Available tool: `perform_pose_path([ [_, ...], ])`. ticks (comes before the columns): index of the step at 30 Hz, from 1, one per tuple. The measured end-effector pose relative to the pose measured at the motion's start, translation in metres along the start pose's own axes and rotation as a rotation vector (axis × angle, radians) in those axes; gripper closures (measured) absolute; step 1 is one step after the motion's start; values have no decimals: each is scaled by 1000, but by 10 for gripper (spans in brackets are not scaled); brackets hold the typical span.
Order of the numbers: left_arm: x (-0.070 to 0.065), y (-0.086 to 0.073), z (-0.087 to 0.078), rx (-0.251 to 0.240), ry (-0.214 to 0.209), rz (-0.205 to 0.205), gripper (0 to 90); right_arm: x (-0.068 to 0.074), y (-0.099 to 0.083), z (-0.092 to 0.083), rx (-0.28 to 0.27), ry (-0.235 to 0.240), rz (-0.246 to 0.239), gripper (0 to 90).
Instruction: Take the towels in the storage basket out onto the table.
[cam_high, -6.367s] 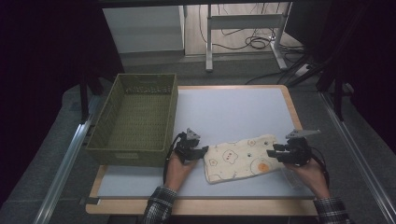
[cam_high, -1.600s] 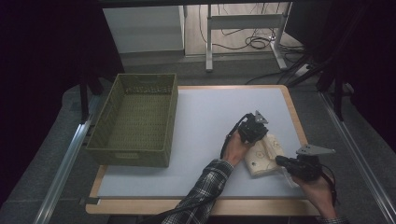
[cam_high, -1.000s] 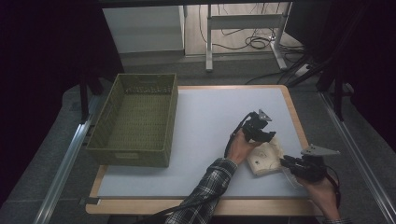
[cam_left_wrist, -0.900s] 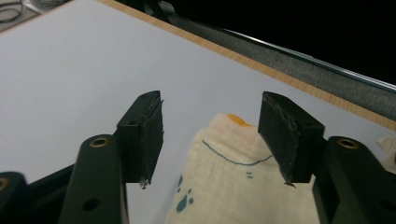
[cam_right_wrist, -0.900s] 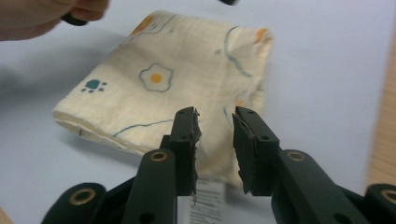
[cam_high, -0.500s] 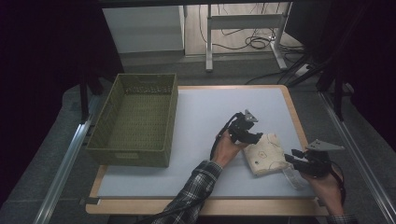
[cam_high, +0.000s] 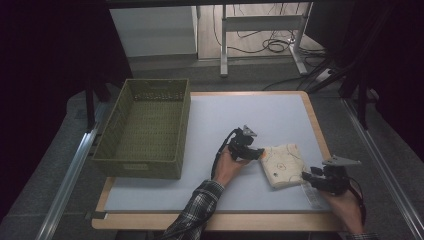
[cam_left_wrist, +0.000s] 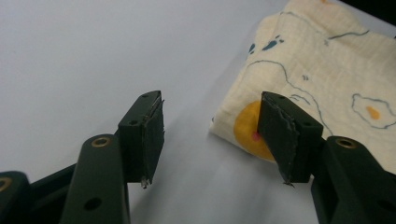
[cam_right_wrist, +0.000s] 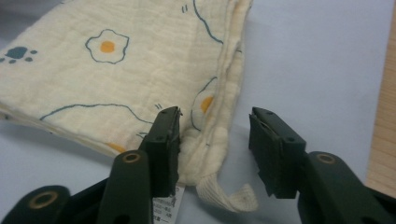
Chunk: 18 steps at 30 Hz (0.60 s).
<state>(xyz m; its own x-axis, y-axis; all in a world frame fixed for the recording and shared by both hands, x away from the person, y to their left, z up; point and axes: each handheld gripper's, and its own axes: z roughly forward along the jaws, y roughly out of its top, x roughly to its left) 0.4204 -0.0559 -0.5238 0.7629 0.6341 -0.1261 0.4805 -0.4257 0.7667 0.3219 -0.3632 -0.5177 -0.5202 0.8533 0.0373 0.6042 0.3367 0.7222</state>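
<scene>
A cream cloth (cam_high: 283, 165) printed with fried eggs and paw marks lies folded on the white mat, right of centre. My left gripper (cam_high: 259, 153) sits at the cloth's left edge, held by a hand in a plaid sleeve. In the left gripper view the left gripper (cam_left_wrist: 215, 125) is open, and the cloth (cam_left_wrist: 327, 70) has its corner just ahead of the right jaw. My right gripper (cam_high: 306, 179) is at the cloth's near right corner. In the right gripper view the right gripper (cam_right_wrist: 217, 123) is open, with the cloth (cam_right_wrist: 116, 79) corner and its loop tab (cam_right_wrist: 229, 196) lying between the jaws.
An olive-green mesh basket (cam_high: 137, 167) stands on the table's left side. The white mat (cam_high: 240, 112) covers a table with a wooden rim (cam_high: 320, 130). A metal rail (cam_high: 67, 180) runs along the left. A printed label (cam_right_wrist: 163, 205) sticks out under the cloth's corner.
The cloth, once spread wide between both grippers, has been folded over to the right by the left gripper. That gripper let go and drew back left. The right gripper shifted slightly right.
</scene>
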Motion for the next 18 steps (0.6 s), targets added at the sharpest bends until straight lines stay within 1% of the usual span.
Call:
perform_pose_path([
  [1, -1, 0, 2, 0, 7, 0, 409, -1, 0, 0, 0, 3, 4, 552],
  [3, 0, 1, 3, -8, 4, -4, 409, -1, 0, 1, 0, 10, 9, 562],
  [4, -1, 2, 5, -6, 5, -13, 411, -1, 0, 1, 2, 13, 14, 567],
  [7, -2, 3, 11, 30, 30, 5, 416, -1, 1, 1, 12, 15, 19, 602],
  [9, -2, 2, 16, 54, 31, 14, 426, -1, 2, 1, 16, 25, 24, 644],
  [10, -2, 1, 16, 41, 30, 12, 427, -1, 2, 1, 19, 33, 29, 666],
  [11, -2, 1, 16, 39, 30, 8, 433, -1, 2, 1, 22, 37, 38, 688],
  [12, -2, 0, 17, 39, 30, 8, 439, -1, 2, 1, 21, 51, 45, 720],
  [13, -1, 1, 16, 49, 26, 5, 442, -2, 2, 1, 22, 68, 61, 750],
  [15, -2, 1, 16, 53, 23, -4, 461, -4, 1, 2, 18, 97, 92, 788],
  [16, -2, 2, 15, 55, 19, -6, 486, -6, 0, 2, 16, 114, 105, 808],
  [18, -3, 1, 15, 53, 12, -13, 529, -6, -1, 2, 9, 122, 121, 821],
])
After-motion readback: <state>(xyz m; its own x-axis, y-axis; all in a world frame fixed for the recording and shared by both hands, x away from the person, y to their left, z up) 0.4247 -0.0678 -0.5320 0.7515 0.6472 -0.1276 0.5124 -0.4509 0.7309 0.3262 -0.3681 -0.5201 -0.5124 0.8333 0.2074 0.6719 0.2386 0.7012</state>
